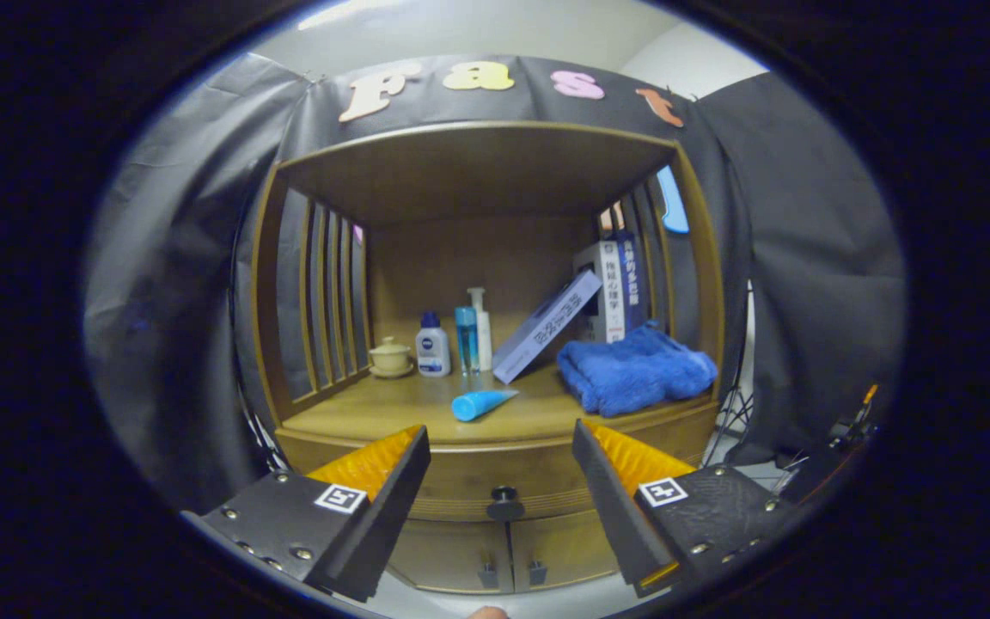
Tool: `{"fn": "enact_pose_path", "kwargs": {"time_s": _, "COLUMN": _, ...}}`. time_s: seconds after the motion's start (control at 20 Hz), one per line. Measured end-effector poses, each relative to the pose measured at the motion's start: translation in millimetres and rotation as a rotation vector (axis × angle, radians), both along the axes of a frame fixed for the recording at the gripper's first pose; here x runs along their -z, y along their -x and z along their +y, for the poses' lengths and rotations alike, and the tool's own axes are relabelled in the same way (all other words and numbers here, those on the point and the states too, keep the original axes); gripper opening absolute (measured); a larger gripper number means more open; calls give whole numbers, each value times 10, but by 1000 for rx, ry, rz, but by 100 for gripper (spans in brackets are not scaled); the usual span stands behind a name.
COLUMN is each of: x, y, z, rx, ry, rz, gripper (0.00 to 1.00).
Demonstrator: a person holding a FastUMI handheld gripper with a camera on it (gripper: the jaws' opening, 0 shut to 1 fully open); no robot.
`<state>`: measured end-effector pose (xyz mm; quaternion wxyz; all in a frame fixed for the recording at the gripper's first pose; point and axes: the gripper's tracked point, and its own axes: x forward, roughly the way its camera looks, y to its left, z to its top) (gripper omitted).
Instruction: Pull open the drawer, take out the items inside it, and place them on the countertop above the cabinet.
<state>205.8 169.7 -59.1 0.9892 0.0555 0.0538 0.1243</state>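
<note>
We had the hand-held gripper spread wide, holding nothing, facing the closed drawer.

The drawer sat flush in the wooden cabinet, its dark round knob between and just beyond our fingers, two small door handles below it. The countertop above carried a blue tube lying on its side near the front edge, a folded blue towel to the right, a tilted box leaning on upright books, three bottles and a lidded cup at the back. Black cloth walled the booth. We couldn't see the drawer's contents; the cabinet doors were cut off low.
</note>
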Motion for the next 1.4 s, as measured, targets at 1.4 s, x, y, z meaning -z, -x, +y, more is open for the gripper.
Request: {"fn": "enact_pose_path", "kwargs": {"time_s": 1.4, "x": -704, "y": 433, "z": -763, "rx": 176, "ry": 90, "rz": -182, "gripper": 96}}
